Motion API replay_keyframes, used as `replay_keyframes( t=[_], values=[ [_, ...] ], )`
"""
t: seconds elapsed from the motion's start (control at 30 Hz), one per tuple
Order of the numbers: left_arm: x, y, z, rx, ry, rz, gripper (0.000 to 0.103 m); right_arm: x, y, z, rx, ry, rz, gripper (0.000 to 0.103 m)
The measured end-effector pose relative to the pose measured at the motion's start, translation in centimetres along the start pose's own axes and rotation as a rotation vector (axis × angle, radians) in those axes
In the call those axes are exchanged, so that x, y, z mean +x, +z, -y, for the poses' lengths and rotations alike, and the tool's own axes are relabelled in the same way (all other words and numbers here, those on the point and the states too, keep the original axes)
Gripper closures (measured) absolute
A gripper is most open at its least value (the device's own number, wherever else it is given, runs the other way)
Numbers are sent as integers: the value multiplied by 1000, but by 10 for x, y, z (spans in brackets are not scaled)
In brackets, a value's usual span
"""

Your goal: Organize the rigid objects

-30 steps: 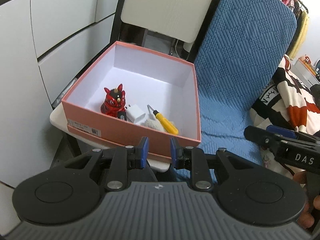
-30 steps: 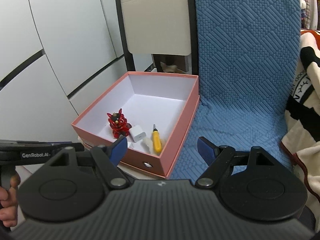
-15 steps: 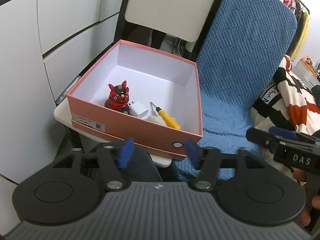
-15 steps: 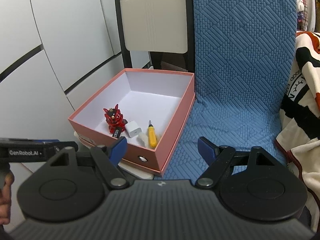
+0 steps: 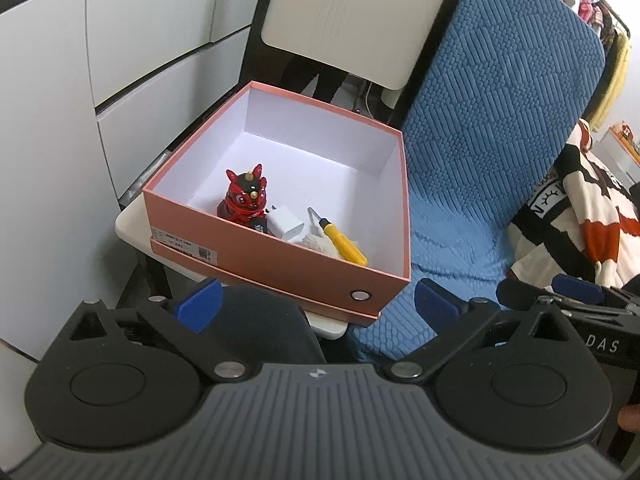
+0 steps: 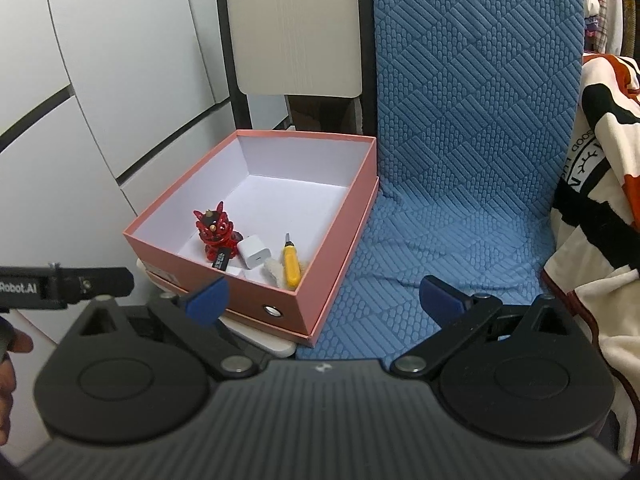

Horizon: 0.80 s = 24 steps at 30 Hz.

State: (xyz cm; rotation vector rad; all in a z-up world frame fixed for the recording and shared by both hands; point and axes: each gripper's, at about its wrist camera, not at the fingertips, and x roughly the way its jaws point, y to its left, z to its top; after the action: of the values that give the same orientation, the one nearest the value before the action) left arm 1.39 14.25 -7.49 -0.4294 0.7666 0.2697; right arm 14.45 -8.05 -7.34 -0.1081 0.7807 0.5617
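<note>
Four small items, a red figurine [image 6: 214, 236], white charger [image 6: 253, 256], yellow screwdriver [image 6: 291, 267] and a pale fuzzy piece, lie gathered in the pink box's [image 5: 280, 256] near corner. I hold my left gripper [image 5: 318, 306] and right gripper [image 6: 324, 300] short of the box, jaws opening with nothing between them, so I judge the sorting done.

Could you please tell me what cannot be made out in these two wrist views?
- Left wrist view: the pink box's near wall hides the lower parts of the red figurine and white charger.
- Both views: the fluffy white item beside the yellow screwdriver is too hidden to identify.
- Box label print: too small.
- Right wrist view: small black item's lettering is unreadable.
</note>
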Motion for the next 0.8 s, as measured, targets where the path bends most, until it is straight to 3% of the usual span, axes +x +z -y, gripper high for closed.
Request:
replay_keyframes(
  t=[0.17, 0.8],
  values=[
    [0, 0, 0, 3, 28, -5, 0, 1, -1, 0, -2, 5, -6, 0],
    [-2, -1, -3, -14, 5, -17, 0, 1, 2, -5, -17, 15, -6, 0]
  ],
)
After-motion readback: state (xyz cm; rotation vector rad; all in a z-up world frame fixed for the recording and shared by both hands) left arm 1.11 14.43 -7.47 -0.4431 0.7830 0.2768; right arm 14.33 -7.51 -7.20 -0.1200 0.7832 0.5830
